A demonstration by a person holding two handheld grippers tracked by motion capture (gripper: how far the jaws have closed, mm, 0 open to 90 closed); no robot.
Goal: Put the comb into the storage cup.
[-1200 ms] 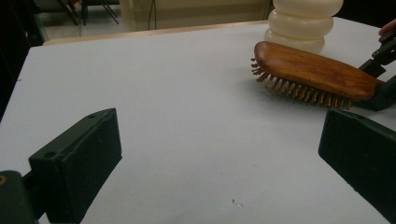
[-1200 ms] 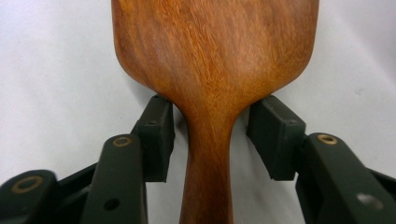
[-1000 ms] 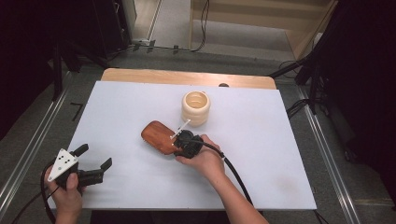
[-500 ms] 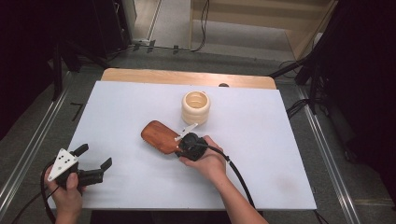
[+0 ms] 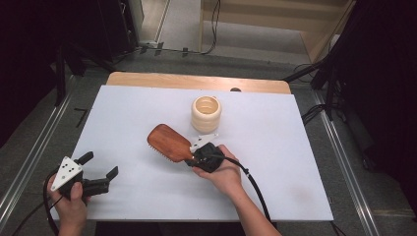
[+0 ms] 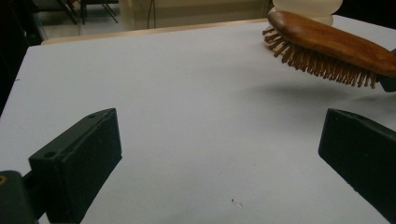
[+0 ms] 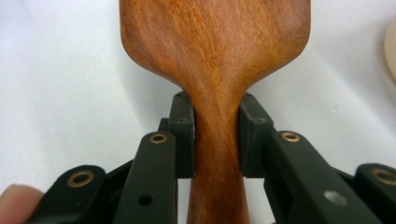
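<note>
Clamping the right tool [image 5: 193,156] on the brush [image 5: 167,141] at the narrow neck, just under the wide head, with one black pad pressed on each side of the wood. Holding the brush with the smooth brown back up and the wooden bristles down, a little tilted, lifted just above the white surface [image 5: 275,147], with a soft shadow below it. Keeping it near the middle of the surface, with the head pointing to the far left and away from the right hand [image 5: 223,172]. Gripping the body of that tool from behind with the right hand, with a black cable trailing back along the forearm.

Standing just behind the brush: a cream ribbed pot [image 5: 206,113], upright, mouth open to the top, near the brush but apart from it.

Resting at the near left corner of the surface, well apart from the brush: the left tool [image 5: 100,164], held in the left hand [image 5: 74,206], jaws wide apart and with nothing between them, only bare white surface. Looking along those jaws in the left gripper view, towards the brush [image 6: 327,42] at the upper right, bristles clear of the surface, with the pot [image 6: 303,7] partly hidden behind it.

Showing, in the right gripper view, the brush [image 7: 215,42] from close, with the grain of the wood running along the handle and the right tool [image 7: 217,140] tight around the neck.
</note>
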